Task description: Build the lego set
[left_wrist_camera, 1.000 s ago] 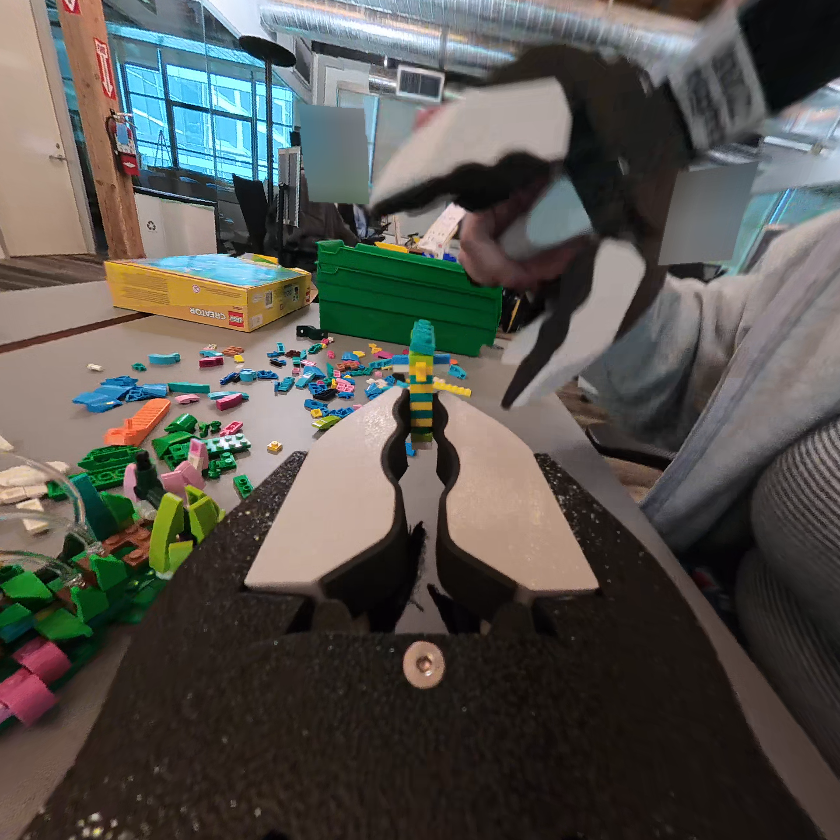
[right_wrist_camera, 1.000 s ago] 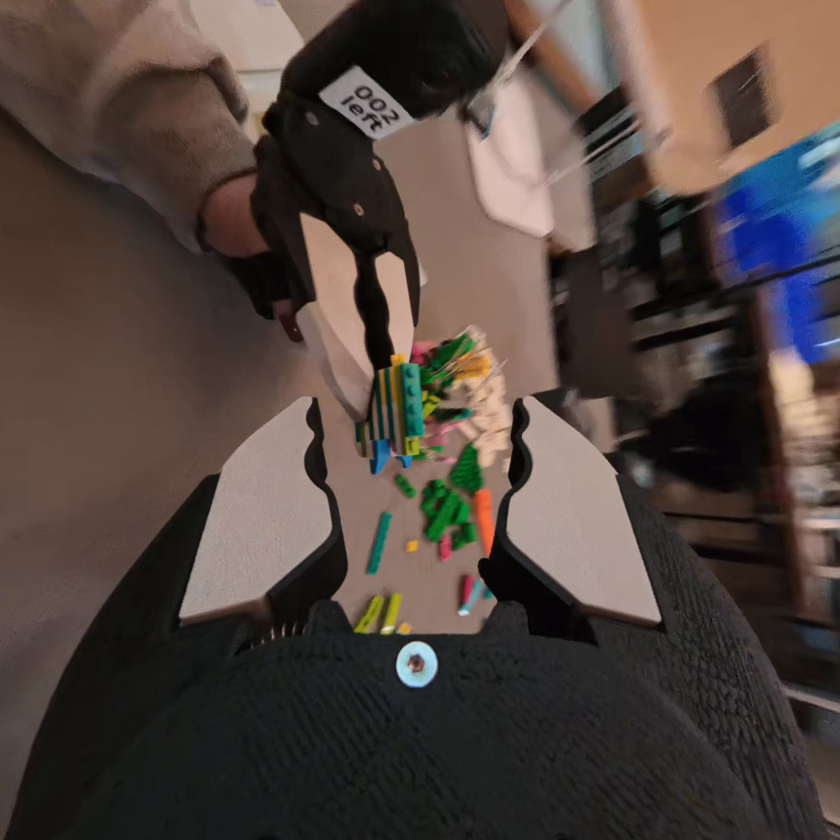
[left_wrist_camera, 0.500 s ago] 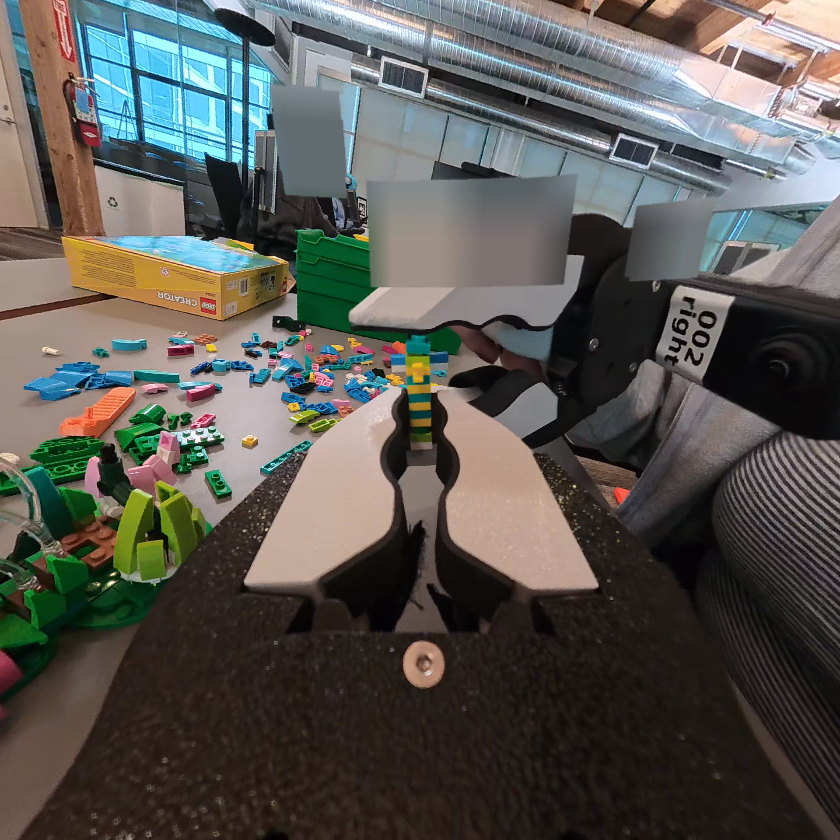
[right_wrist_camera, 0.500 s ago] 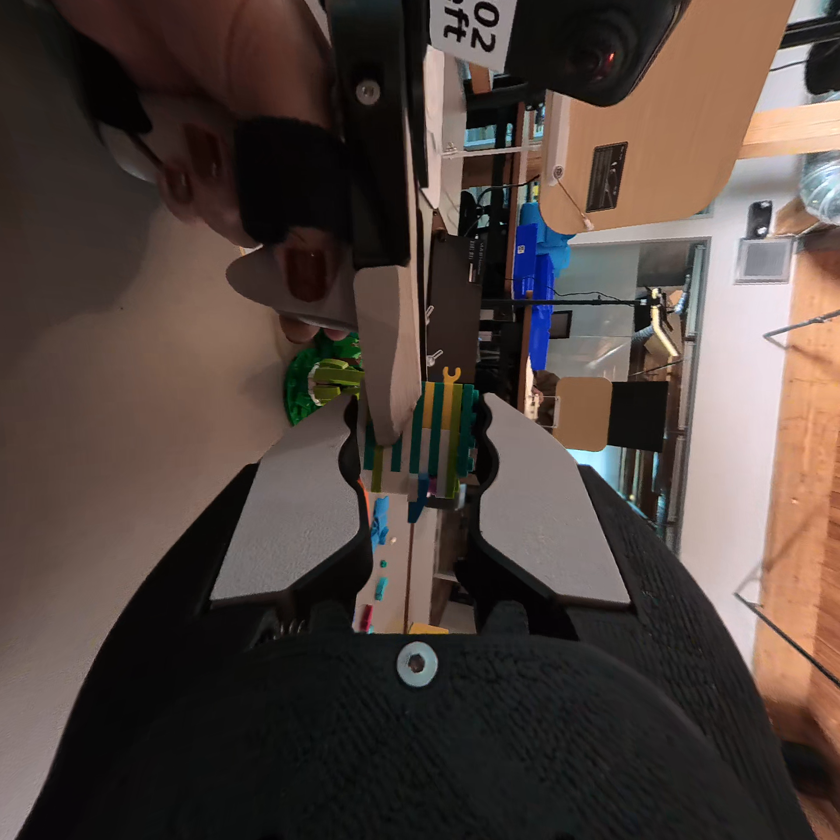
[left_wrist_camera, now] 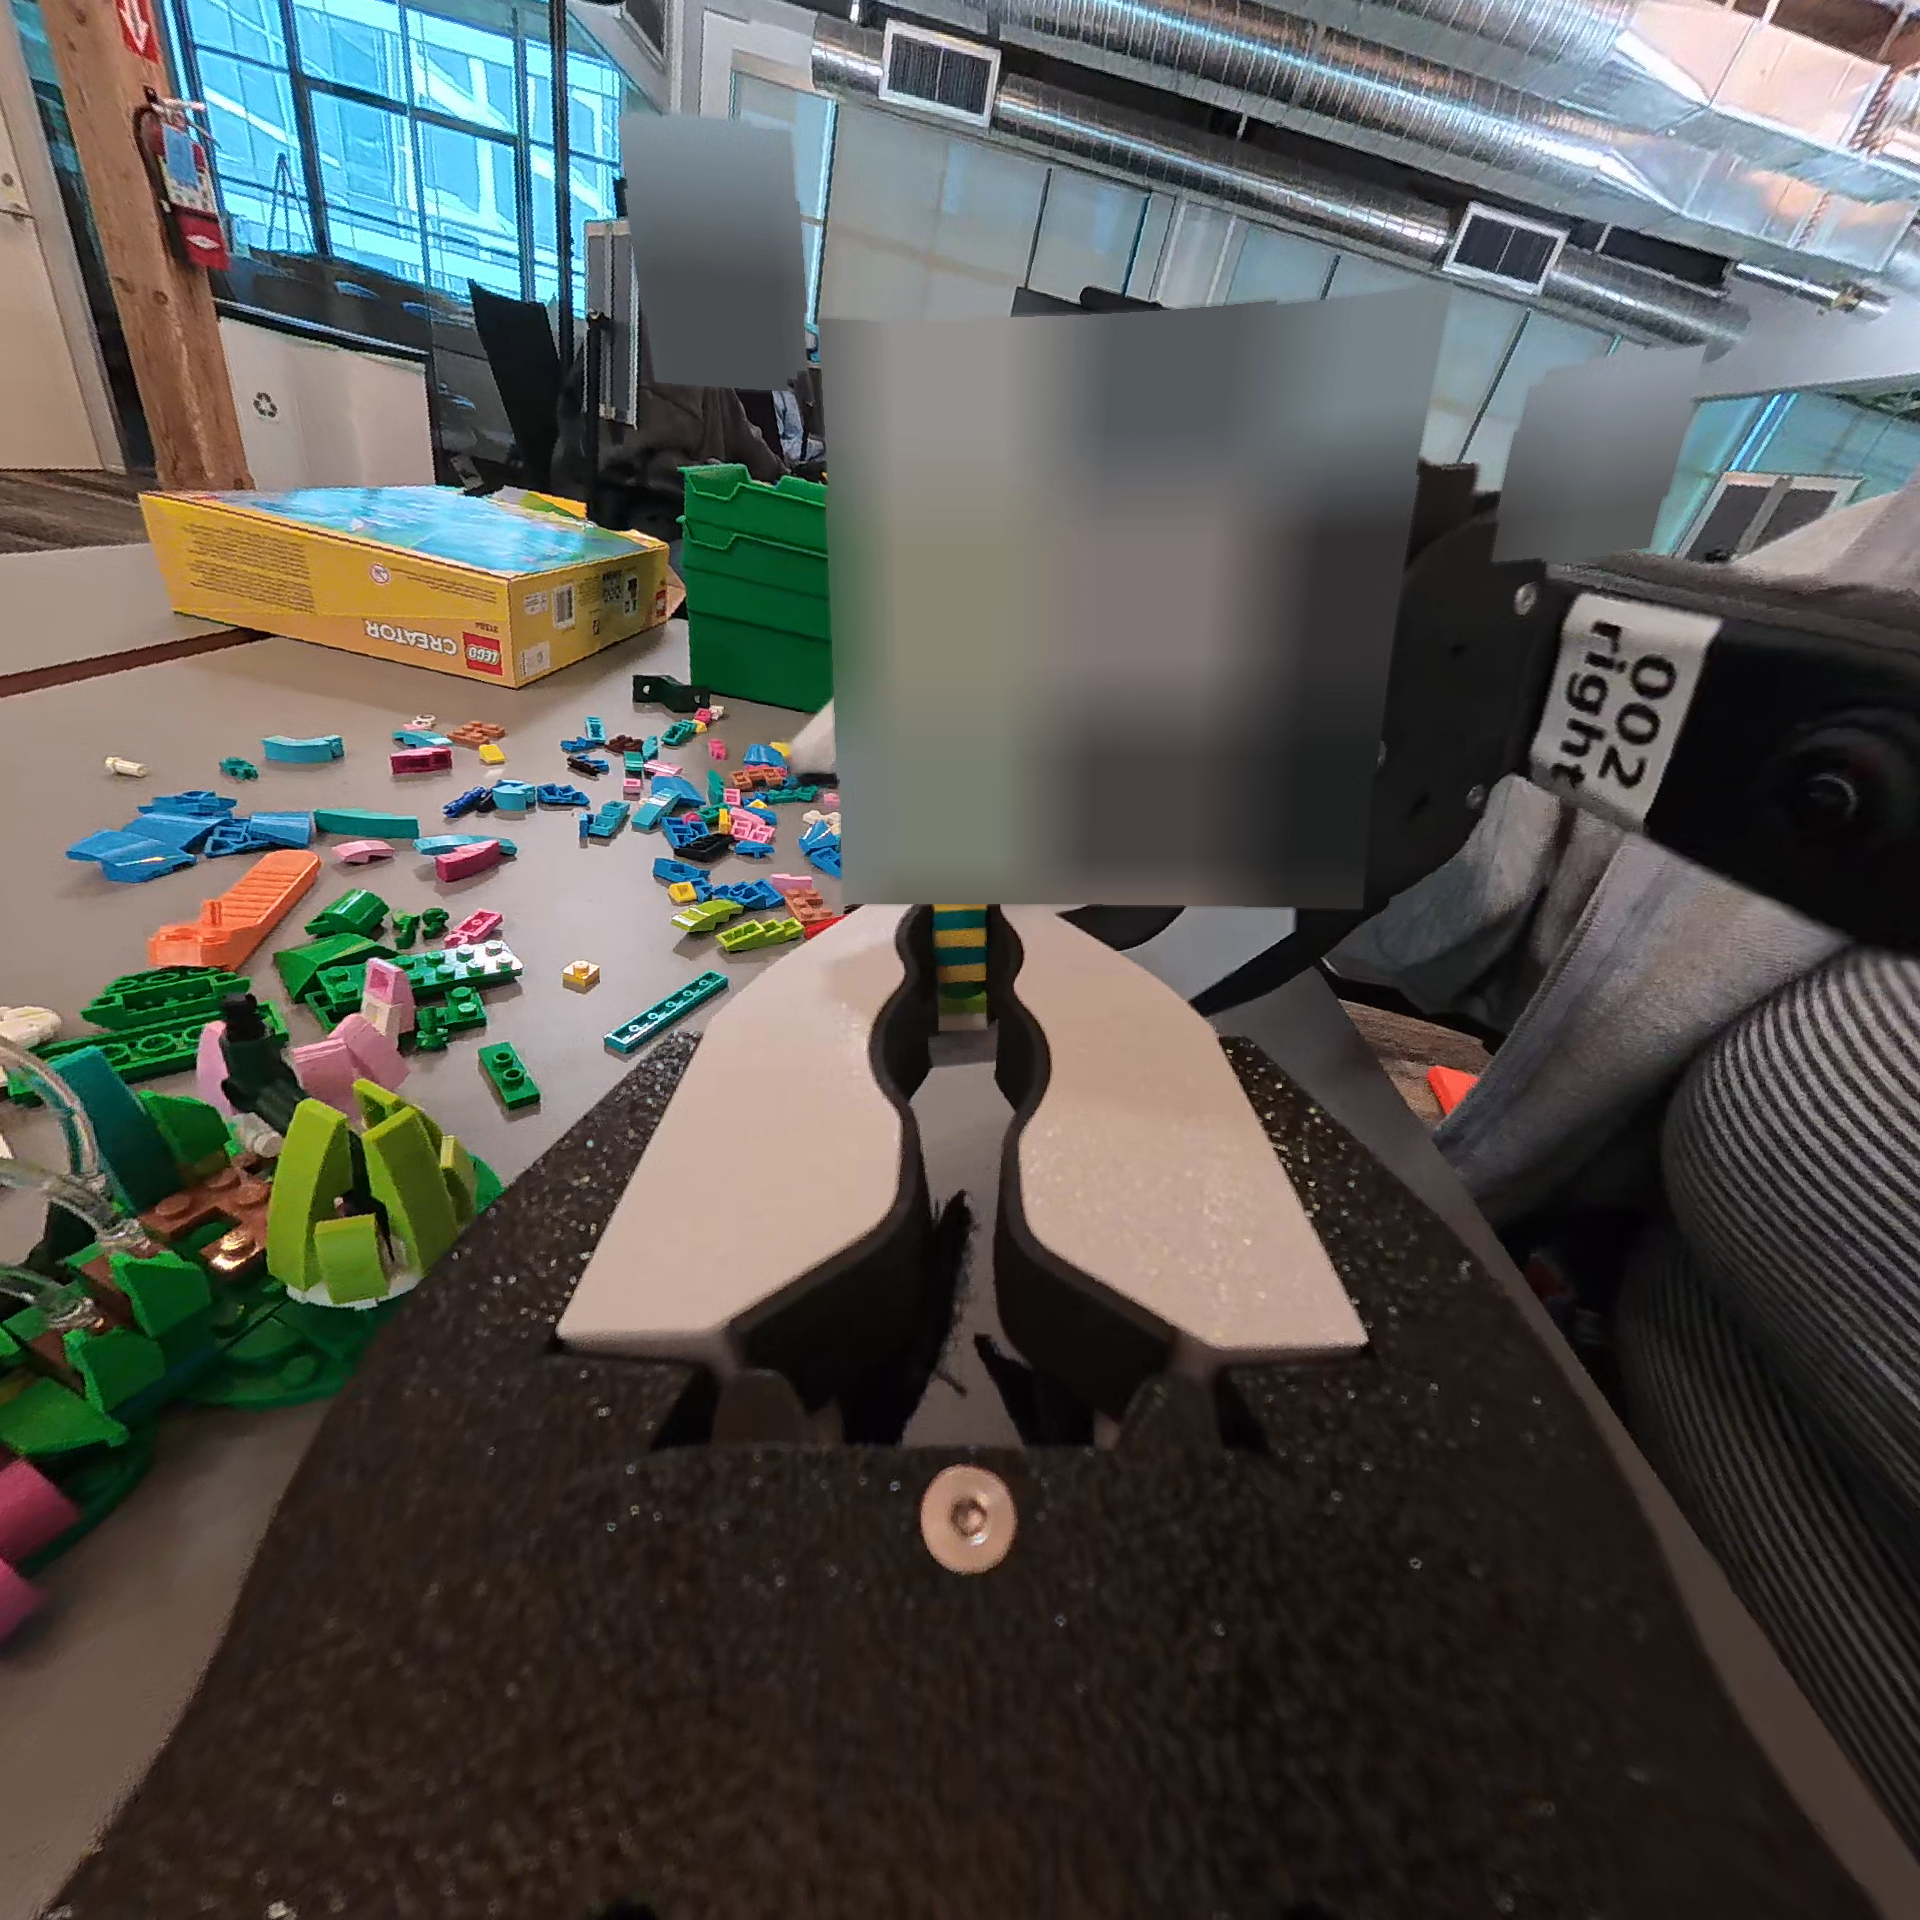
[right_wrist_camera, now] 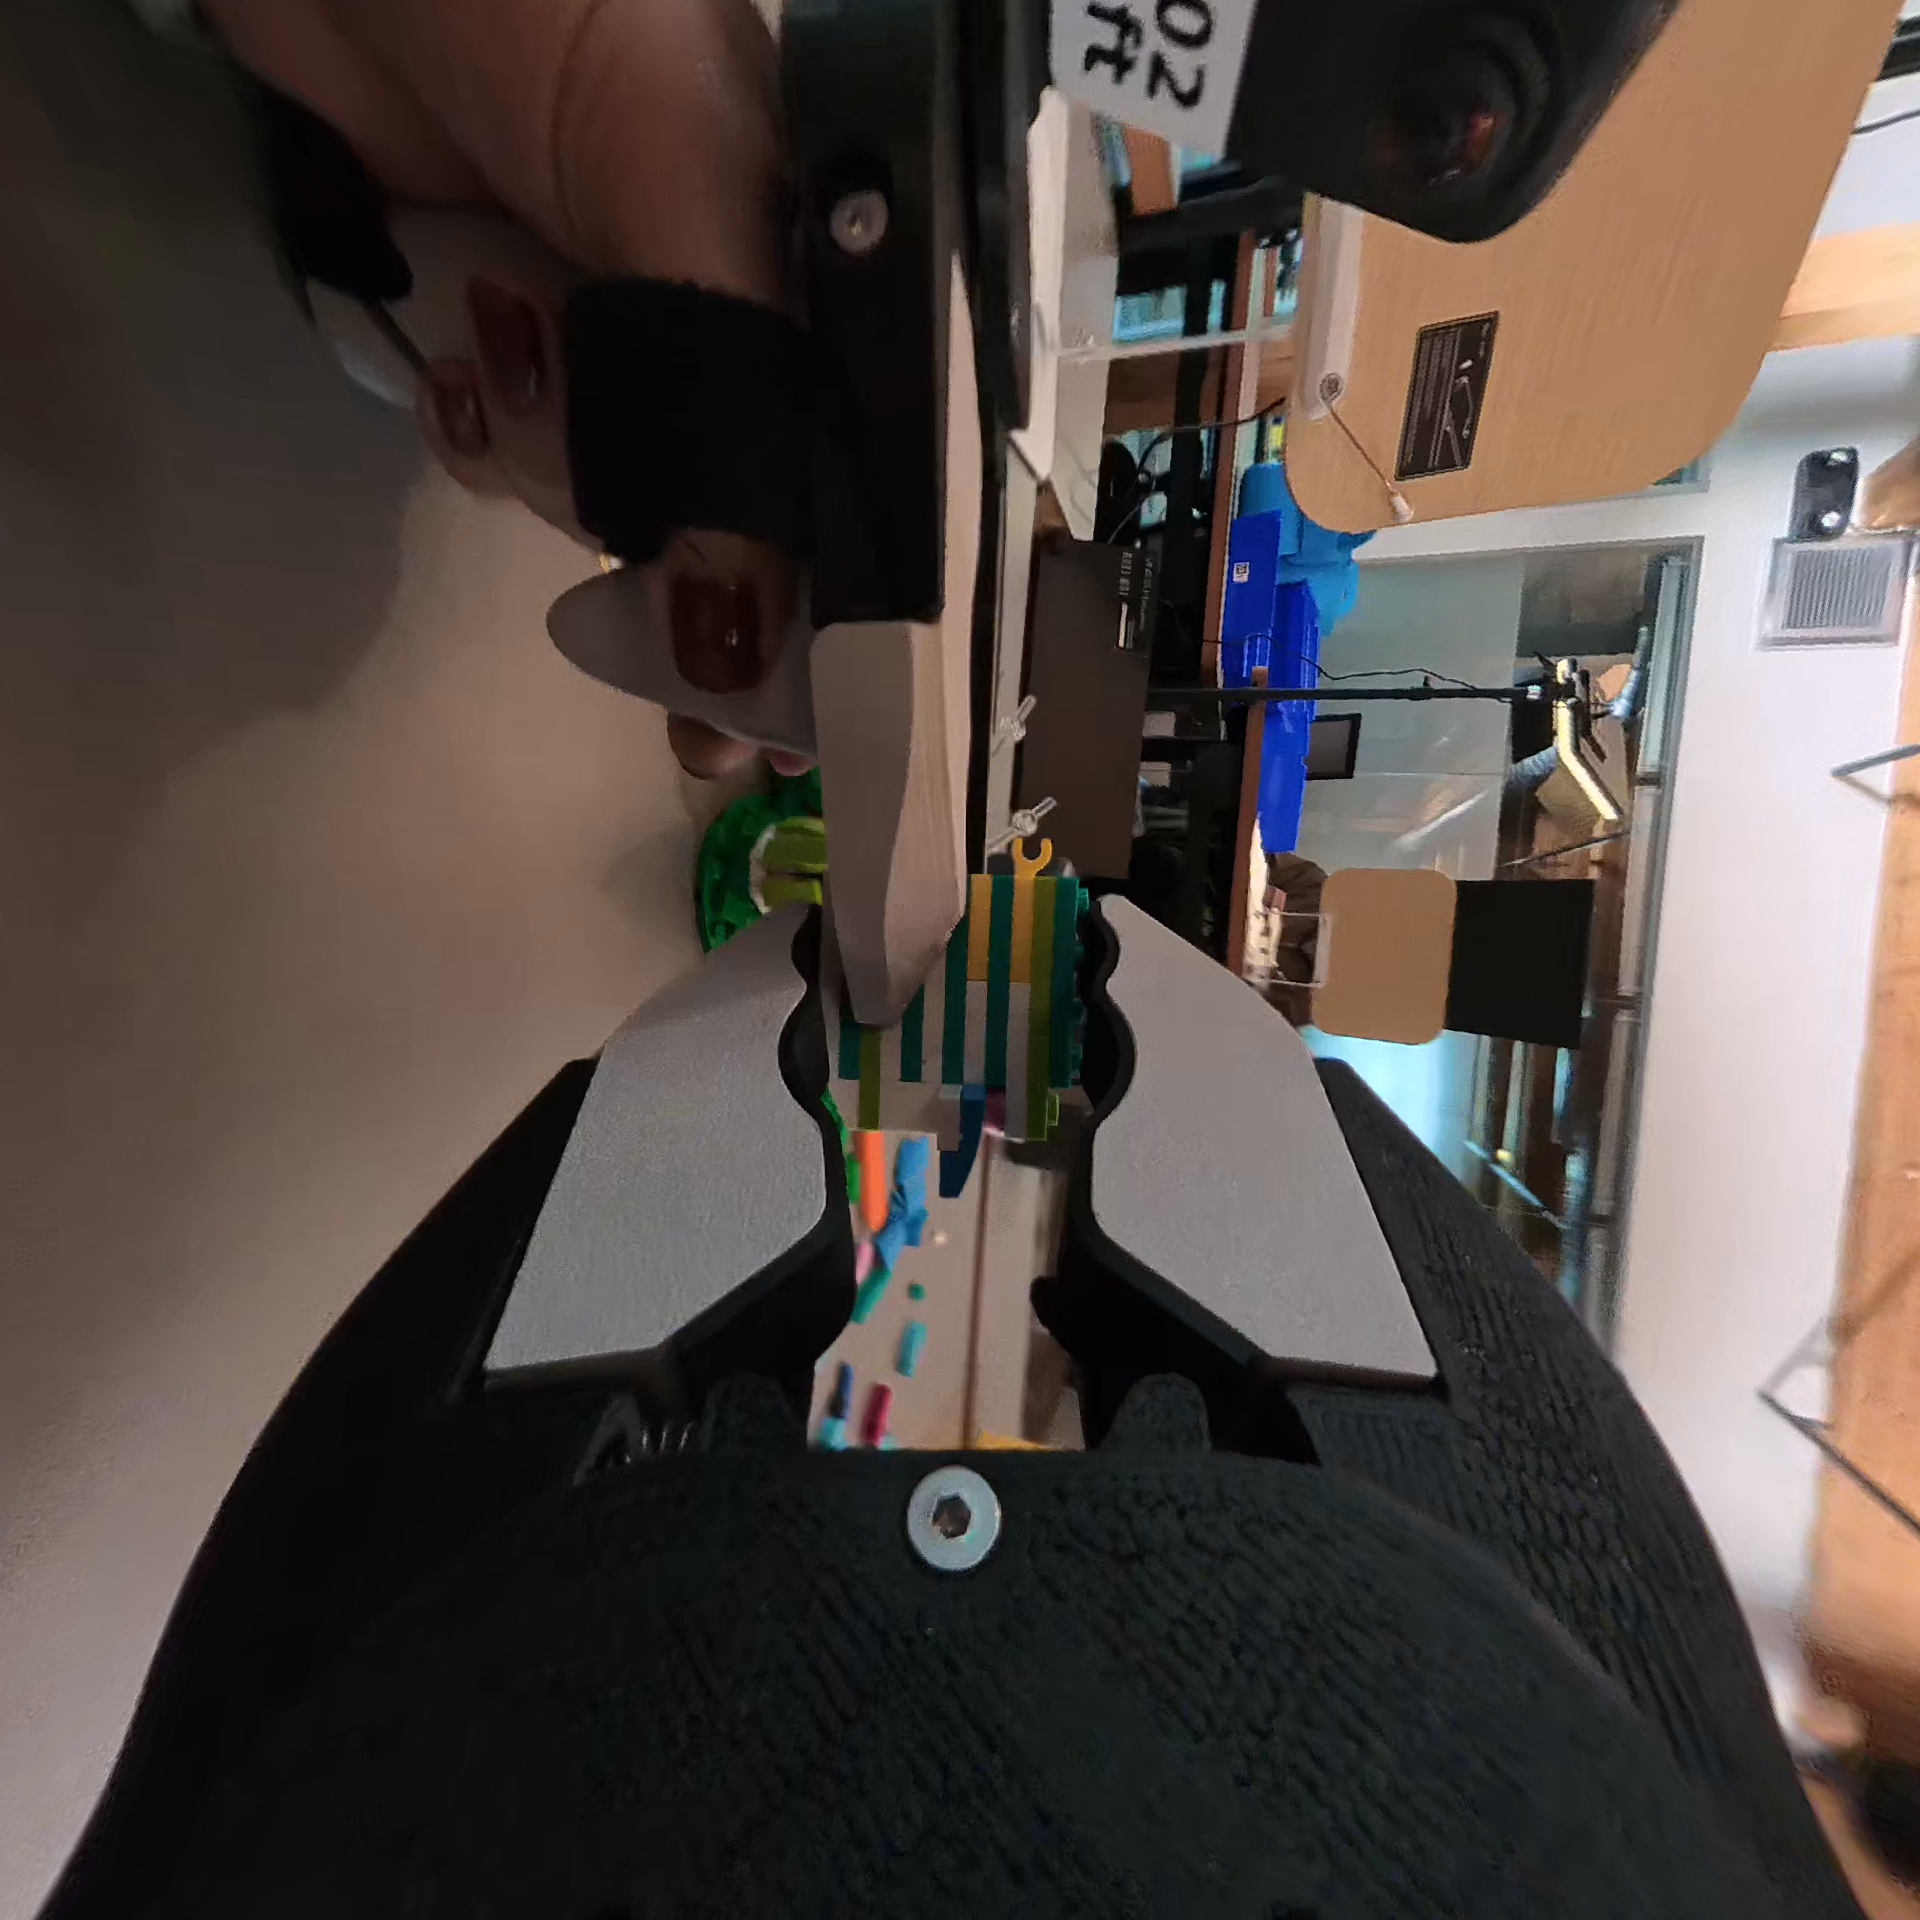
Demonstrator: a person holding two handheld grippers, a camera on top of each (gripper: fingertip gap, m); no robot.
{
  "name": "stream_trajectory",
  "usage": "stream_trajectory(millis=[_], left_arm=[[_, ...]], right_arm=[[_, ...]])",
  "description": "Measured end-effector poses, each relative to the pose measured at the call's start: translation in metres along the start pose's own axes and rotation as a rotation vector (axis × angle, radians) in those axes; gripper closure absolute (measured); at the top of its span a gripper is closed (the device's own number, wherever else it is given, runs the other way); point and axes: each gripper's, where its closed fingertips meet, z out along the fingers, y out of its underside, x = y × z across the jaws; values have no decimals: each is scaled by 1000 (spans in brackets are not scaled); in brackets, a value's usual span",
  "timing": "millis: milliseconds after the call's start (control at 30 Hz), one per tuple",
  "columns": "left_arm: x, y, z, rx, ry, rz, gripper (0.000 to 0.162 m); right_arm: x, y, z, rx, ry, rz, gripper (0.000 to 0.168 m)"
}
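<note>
Left gripper (left_wrist_camera: 961, 971): clenched on striped teal-yellow-green brick stack (left_wrist_camera: 960, 961) | Right gripper (right_wrist_camera: 961, 992): grasping same stack (right_wrist_camera: 992, 997), fingers spanning its ends

The left gripper (left_wrist_camera: 961, 961) pinches the striped brick stack (right_wrist_camera: 997, 997) near its tips. The right gripper (right_wrist_camera: 961, 1013) comes from the side, its fingers pressed on both ends of the stack.

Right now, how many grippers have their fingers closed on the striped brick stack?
2. The left gripper pinches one end of the striped brick stack; the right gripper clamps it lengthwise. Neither grip is hidden.
</note>
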Motion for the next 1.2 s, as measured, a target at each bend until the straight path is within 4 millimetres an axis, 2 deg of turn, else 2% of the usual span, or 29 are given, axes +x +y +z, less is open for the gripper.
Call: stream_trajectory(millis=[33,100,133,233,367,467,633,733,1200], left_arm=[[-1,1,1,-5,-11,3,154],[-4,-1,-1,9,-31,-1,154],[-6,-2,-2,17,-39,-8,154],[-12,-6,-4,46,-73,-27,154],[-18,-7,-7,58,-105,-39,154],[-18,-8,-7,66,-109,-32,154],[-18,-7,-7,59,-114,-30,154],[-19,-7,-7,55,-122,-29,154],[-22,-7,-7,57,-156,-28,154]], right_arm=[[-1,-1,-3,31,-18,64,120],[2,1,-11,83,-36,221,94],[8,3,-17,122,-10,284,89],[29,13,-37,277,155,433,89],[31,52,-41,343,270,748,89],[35,78,-46,379,397,921,96],[42,116,-57,286,581,1002,103],[44,128,-63,260,645,1037,104],[42,121,-61,270,639,978,120]])
